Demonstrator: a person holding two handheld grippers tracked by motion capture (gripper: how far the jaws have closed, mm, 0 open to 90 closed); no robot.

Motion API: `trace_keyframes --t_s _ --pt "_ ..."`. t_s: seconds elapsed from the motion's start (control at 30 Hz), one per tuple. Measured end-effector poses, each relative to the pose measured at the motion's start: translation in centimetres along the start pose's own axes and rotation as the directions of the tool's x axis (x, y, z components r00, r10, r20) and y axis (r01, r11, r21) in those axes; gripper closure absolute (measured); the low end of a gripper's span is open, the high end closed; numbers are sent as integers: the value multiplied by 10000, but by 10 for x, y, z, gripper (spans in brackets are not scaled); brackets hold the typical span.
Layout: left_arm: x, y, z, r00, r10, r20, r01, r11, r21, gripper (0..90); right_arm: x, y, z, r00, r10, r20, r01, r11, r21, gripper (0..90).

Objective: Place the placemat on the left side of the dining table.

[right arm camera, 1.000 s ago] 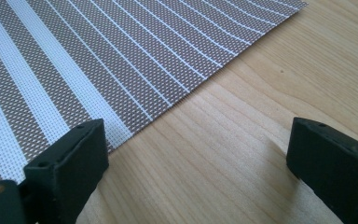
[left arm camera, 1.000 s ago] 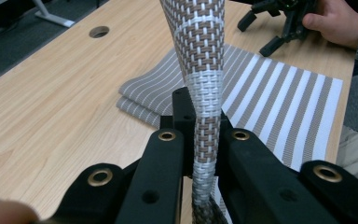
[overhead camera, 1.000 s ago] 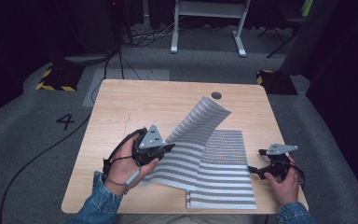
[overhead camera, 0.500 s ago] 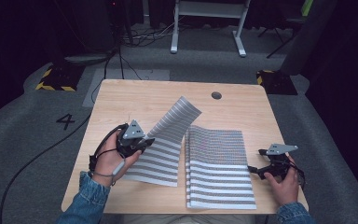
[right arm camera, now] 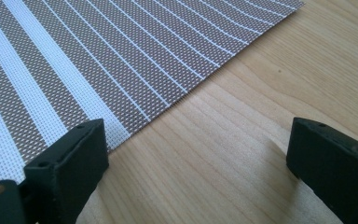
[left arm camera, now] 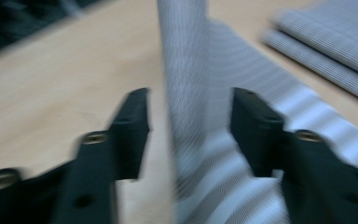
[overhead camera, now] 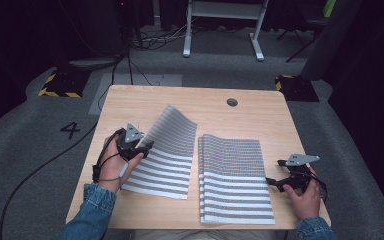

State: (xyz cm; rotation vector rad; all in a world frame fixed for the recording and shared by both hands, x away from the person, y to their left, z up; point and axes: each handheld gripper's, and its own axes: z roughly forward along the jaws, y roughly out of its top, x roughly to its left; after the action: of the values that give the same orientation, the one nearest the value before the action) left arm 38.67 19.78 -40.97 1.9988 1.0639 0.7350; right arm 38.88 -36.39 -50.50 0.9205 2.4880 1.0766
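- Left tongs (overhead camera: 147, 146) have just been opening, released; the raised edge of the striped mat (overhead camera: 166, 150) stands between them.
- Right tongs (overhead camera: 272, 180) released beside the mat stack (overhead camera: 234, 180) on the surface (overhead camera: 130, 102).

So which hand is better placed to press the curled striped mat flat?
Probably the left: the left claw sits at the lifted mat, jaws just opened around its raised edge. The right claw rests open beside the stack.

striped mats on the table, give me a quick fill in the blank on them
1. The left tool sits at the ____ mat's edge.
2. The right tool's jaws stand ____.
3. The mats' stripes are brown and ____.
4. The table top is made of ____.

Missing words: left; open; white; wood
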Motion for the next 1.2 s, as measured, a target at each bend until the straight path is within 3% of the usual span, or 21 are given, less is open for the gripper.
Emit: trace_keyframes --t_s 0.03,0.1,0.13,0.2,0.23,0.27,0.3,0.4,0.47,0.53,0.73,0.77,0.8,0.83,0.93,1.0,1.03,1.1,1.17,1.2 --pt "-2 4 -6 9994 -55 -330 43 9993 -368 349 0 0 0 10000 -7 -1 7 10000 -5 54" --pt "-6 7 -8 9996 16 -278 -29 9988 -484 337 0 0 0 10000 -5 7 5 10000 -10 54" --pt "-12 9 -9 9999 149 -32 -150 9989 -437 337 0 0 0 10000 9 6 -9 10000 -1 54" --pt "-30 11 -6 9944 591 877 -579 9982 -171 332 0 0 0 10000 7 5 -7 10000 -2 54" --pt "-30 11 -6 9944 591 877 -579 9982 -171 329 0 0 0 10000 7 5 -7 10000 -2 54" --pt "-45 11 0 9846 513 1673 -522 9986 6 324 0 0 0 10000 4 7 -4 10000 -1 54" --pt "-53 10 4 9778 453 2044 -486 9988 111 319 0 0 0 10000 7 7 -7 10000 -2 54" --pt "-71 5 19 9602 599 2730 -817 9942 694 309 0 0 0 10000 3 7 -3 10000 0 54" --pt "-75 2 25 9593 720 2730 -1000 9909 901 307 0 0 0 10000 8 7 -8 10000 0 54" --pt "-88 -8 46 9458 556 3200 -1092 9823 1522 305 0 0 0 10000 5 5 -5 10000 1 54" --pt "-100 -21 68 9426 468 3307 -1191 9721 2019 293 0 0 0 10000 4 6 -4 10000 0 54" --pt "-105 -25 74 9424 350 3326 -1169 9662 2296 286 0 0 0 10000 -10 9 10 10000 -5 54" --pt "-106 -27 76 9433 514 3278 -1357 9613 2398 284 0 0 0 10000 4 6 -4 10000 2 54" --pt "-108 -29 78 9438 516 3266 -1369 9601 2437 283 0 0 0 10000 7 6 -7 10000 1 54" --pt "-109 -29 78 9453 298 3248 -1177 9599 2546 249 0 0 0 10000 2 6 -2 10000 -1 54" --pt "-110 -29 78 9452 360 3244 -1234 9596 2529 241 0 0 0 10000 7 6 -7 10000 -2 54" --pt "-111 -29 80 9436 518 3269 -1343 9627 2351 220 0 0 0 10000 3 6 -3 10000 0 54" --pt "-114 -31 80 9422 375 3329 -1216 9642 2357 209 0 0 0 10000 6 6 -6 10000 0 54" --pt "-114 -31 80 9431 434 3298 -1252 9648 2312 228 0 0 0 10000 6 6 -6 10000 -1 54" --pt "-110 -31 79 9467 401 3197 -1176 9668 2268 276 0 0 0 10000 4 5 -4 10000 0 54"
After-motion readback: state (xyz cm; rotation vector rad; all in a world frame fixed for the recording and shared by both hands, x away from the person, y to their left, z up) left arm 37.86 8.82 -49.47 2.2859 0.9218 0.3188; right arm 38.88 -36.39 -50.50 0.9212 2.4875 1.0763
